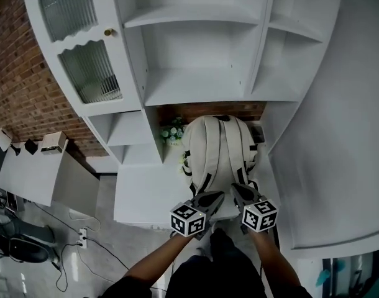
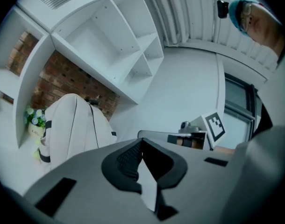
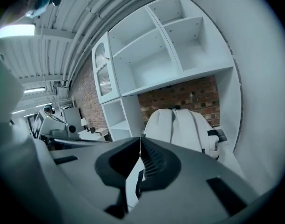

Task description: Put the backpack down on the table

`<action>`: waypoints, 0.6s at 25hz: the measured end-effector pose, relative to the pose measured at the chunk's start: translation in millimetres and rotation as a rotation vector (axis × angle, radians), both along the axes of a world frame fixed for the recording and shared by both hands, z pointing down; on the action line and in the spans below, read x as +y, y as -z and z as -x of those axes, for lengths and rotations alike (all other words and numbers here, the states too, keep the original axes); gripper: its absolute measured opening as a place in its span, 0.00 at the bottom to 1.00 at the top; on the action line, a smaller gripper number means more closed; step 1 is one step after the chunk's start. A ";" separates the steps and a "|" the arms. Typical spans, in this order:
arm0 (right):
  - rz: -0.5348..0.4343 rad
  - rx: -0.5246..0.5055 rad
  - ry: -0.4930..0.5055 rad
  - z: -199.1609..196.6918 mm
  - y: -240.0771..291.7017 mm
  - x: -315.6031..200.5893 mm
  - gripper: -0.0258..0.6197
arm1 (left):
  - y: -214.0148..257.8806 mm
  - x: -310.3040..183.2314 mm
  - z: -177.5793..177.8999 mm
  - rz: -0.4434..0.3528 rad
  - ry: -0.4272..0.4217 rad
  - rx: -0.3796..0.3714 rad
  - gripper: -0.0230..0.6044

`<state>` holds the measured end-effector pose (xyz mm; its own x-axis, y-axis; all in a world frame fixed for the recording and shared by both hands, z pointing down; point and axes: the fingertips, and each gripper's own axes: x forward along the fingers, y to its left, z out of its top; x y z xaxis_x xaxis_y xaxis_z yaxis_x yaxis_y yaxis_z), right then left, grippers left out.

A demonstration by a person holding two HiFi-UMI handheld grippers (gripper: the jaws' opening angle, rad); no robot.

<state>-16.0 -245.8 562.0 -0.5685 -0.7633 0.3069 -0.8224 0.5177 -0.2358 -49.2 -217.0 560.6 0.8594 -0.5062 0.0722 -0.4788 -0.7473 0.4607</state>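
You have bare table (image 1: 146, 197) along the front left edge. The backpack (image 1: 217, 148) blocks the back, with flowers (image 1: 172, 132) at its left and shelves (image 1: 196, 85) overhead.

The cream backpack (image 1: 219, 151) is standing upright at the back of the white table (image 1: 143, 197); its black-trimmed straps (image 1: 207, 148) are facing me.

Right claw (image 3: 140, 141) closed; white backpack (image 3: 180, 125) upright beyond, against brick wall (image 3: 191, 94).
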 end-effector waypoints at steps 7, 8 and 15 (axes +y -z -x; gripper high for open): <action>-0.031 0.014 -0.009 22.3 4.8 49.4 0.07 | 4.2 25.5 25.1 -0.027 0.204 -0.045 0.06; -0.044 0.019 -0.008 25.0 7.9 56.0 0.07 | 6.9 32.5 24.9 -0.046 0.216 -0.062 0.06; -0.112 0.059 0.004 13.7 9.4 99.1 0.07 | 11.6 78.7 -0.6 -0.097 0.318 -0.121 0.06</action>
